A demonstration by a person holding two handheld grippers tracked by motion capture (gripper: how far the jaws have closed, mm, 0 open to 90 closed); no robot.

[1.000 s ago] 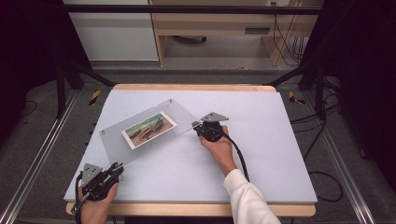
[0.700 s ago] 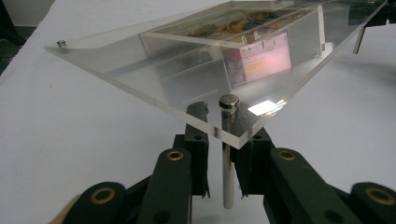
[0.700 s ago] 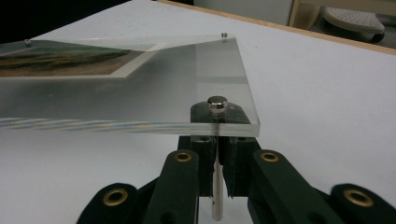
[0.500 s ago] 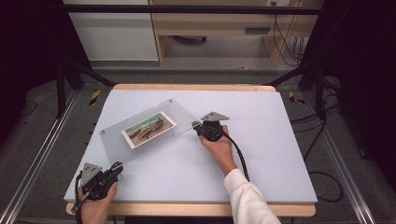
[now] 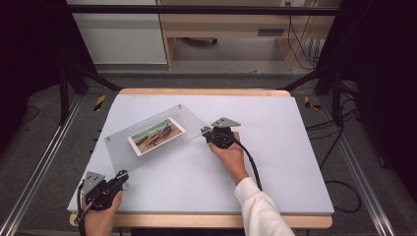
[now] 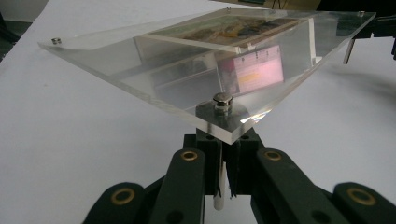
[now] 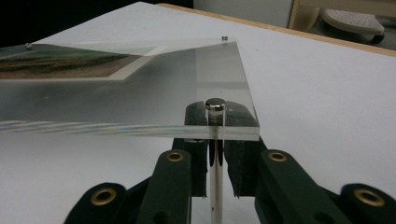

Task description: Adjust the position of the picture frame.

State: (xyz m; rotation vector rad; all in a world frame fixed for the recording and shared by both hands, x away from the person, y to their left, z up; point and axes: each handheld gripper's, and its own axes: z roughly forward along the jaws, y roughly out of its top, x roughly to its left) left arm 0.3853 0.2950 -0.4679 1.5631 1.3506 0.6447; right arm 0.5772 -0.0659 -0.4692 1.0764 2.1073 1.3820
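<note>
- High view: clear frame [image 5: 189, 119] with a photo [image 5: 156, 136] sits at centre-left of the picture, on the pale counter [image 5: 275, 162]. It runs diagonally from lower left to upper right.
- High view: left claw [image 5: 122, 176] meets the frame's lowest corner at lower left. Right claw [image 5: 204, 131] meets the right-hand corner at mid-frame. Each is at one end of the same long edge.
- Left claw view: left claw [image 6: 225, 144] is clenched on the left post [image 6: 222, 100], the metal-capped leg under the nearest corner, at lower centre. The frame [image 6: 154, 79] stands raised above the counter and fans toward the top of the picture.
- Judgement: this grip looks firm and centred. Keep it steady as the anchor and do not twist, or the post may lever against the acrylic.
- Right claw view: the right post [image 7: 215, 106] stands between the pads of the right claw [image 7: 215, 140] at centre. The jaws have just been opening, and thin gaps show on both sides, so I read it as released around the post.
- Right claw view: the frame [image 7: 154, 98] lies about level, stretching to the left of the picture.
- Judgement: before any lift or turn, re-close squarely on the post below the plate. Then move both ends together and keep the plate level, since one held corner alone would let it pivot.
</note>
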